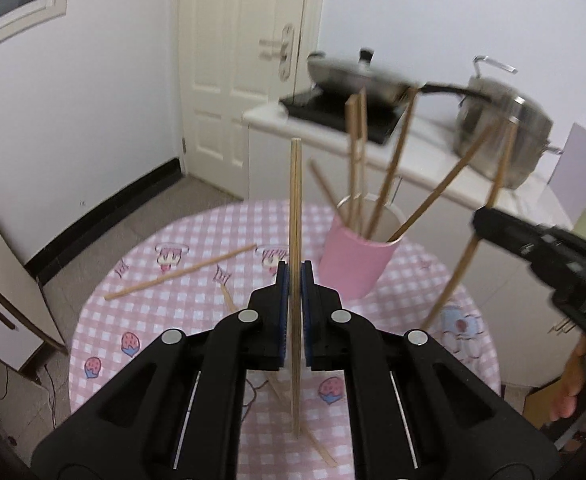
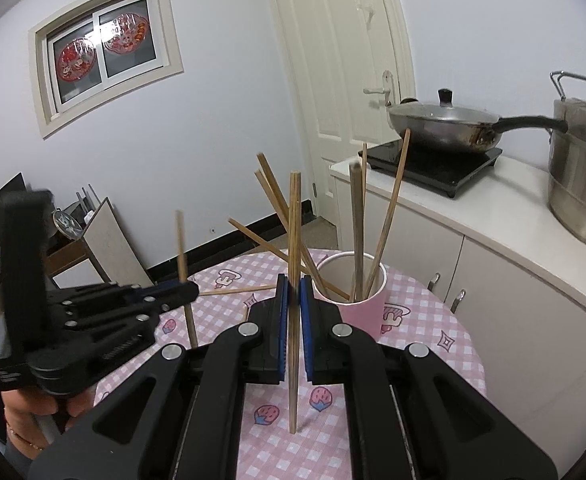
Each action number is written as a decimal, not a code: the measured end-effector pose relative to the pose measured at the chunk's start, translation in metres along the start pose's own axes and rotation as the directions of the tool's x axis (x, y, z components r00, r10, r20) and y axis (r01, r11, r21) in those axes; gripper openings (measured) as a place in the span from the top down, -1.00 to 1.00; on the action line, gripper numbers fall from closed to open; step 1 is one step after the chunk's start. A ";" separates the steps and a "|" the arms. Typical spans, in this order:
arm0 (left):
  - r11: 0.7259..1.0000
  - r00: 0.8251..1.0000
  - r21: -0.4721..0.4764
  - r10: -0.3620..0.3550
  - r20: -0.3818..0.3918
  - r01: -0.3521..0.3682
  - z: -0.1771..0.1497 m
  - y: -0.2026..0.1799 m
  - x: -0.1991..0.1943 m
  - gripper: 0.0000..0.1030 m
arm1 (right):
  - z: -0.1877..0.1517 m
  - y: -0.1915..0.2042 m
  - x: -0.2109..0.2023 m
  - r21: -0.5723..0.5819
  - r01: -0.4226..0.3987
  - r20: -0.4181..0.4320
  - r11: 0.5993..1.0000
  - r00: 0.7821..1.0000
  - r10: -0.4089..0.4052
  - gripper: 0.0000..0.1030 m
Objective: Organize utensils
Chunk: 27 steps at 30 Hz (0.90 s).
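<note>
Both tongs are clenched, each on one chopstick.

In the left wrist view the left gripper (image 1: pixel 295 280) fills the lower middle of the frame, its blue pads pressed on an upright chopstick (image 1: pixel 295 208) that runs from mid-frame down past the jaws, clear of the table. The right gripper (image 1: pixel 489 226) enters from the right edge, blurred, holding a second stick (image 1: pixel 469 248) that slants from upper right to lower left.

In the right wrist view the right gripper (image 2: pixel 293 288) sits at lower centre, jaws closed on its stick (image 2: pixel 294 240), which stands nearly vertical. The left gripper (image 2: pixel 185 292) shows at the left of the frame, side-on, with a hand (image 2: pixel 33 408) beneath it and its chopstick (image 2: pixel 184 264) poking up and down through the tips.

The pink cup (image 1: pixel 357 264) stands on the round checked table (image 1: pixel 141 320), above and right of centre in the left view and just right of centre in the right view (image 2: pixel 367 308). Several chopsticks lean in it, fanning out. One loose stick (image 1: pixel 181 272) lies flat on the cloth at the left of the left view; more lie near the lower edge, partly hidden behind the gripper.

Behind the table, at upper right, a counter (image 2: pixel 493 216) carries a lidded pan (image 2: pixel 445 120) on a black hob and a steel pot (image 2: pixel 581 176). A white door (image 2: pixel 333 60) stands at the top centre.
</note>
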<state>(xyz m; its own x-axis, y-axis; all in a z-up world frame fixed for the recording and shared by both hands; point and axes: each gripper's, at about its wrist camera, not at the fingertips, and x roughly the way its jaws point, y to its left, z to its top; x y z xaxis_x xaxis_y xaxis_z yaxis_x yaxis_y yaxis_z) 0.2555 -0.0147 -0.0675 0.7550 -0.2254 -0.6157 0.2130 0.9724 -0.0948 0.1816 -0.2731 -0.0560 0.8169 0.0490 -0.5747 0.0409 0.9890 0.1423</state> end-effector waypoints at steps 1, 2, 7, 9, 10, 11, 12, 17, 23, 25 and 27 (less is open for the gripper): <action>1.000 1.000 0.002 -0.004 0.020 0.004 0.000 -0.003 -0.008 0.87 | 0.001 0.001 -0.002 -0.002 0.002 0.004 1.000 1.000 -0.002 0.90; 1.000 0.999 0.004 -0.013 0.035 0.013 0.001 -0.004 -0.013 0.87 | 0.002 0.003 -0.007 -0.006 0.006 0.011 1.000 1.000 -0.006 0.90; 0.999 0.994 0.015 -0.032 0.109 0.031 0.010 -0.018 -0.037 0.87 | 0.008 0.004 -0.022 -0.013 0.019 0.037 1.000 0.999 -0.019 0.90; 0.999 0.990 0.013 -0.037 0.135 0.036 0.014 -0.021 -0.044 0.88 | 0.012 0.003 -0.026 -0.016 0.027 0.047 1.000 0.999 -0.026 0.90; 0.999 0.988 0.013 -0.041 0.146 0.040 0.016 -0.023 -0.048 0.88 | 0.014 0.002 -0.027 -0.017 0.032 0.052 0.999 0.998 -0.031 0.90; 0.999 0.987 0.011 -0.045 0.157 0.044 0.019 -0.025 -0.051 0.88 | 0.015 0.002 -0.029 -0.018 0.036 0.059 0.999 0.998 -0.035 0.90; 0.999 0.984 0.012 -0.053 0.169 0.052 0.022 -0.027 -0.053 0.88 | 0.017 0.001 -0.030 -0.019 0.041 0.065 0.999 0.997 -0.039 0.90; 0.998 0.975 0.005 -0.070 0.210 0.070 0.036 -0.035 -0.057 0.88 | 0.028 -0.004 -0.032 -0.028 0.064 0.091 0.998 0.994 -0.061 0.91; 0.996 0.962 -0.004 -0.085 0.259 0.089 0.055 -0.044 -0.054 0.88 | 0.045 -0.016 -0.032 -0.017 0.087 0.133 0.996 0.988 -0.084 0.91; 0.995 0.959 -0.014 -0.089 0.269 0.096 0.061 -0.045 -0.049 0.88 | 0.052 -0.019 -0.031 -0.013 0.095 0.151 0.995 0.984 -0.092 0.91; 0.994 0.955 -0.028 -0.091 0.282 0.103 0.066 -0.045 -0.045 0.88 | 0.057 -0.019 -0.029 -0.016 0.109 0.170 0.994 0.980 -0.105 0.91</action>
<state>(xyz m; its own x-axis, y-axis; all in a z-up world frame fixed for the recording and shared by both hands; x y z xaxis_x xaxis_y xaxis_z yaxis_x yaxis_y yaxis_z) 0.2536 -0.0520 0.0161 0.8767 -0.3205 -0.3588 0.2723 0.9454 -0.1793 0.1900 -0.3017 0.0043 0.8938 -0.0797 -0.4412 0.1208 0.9905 0.0658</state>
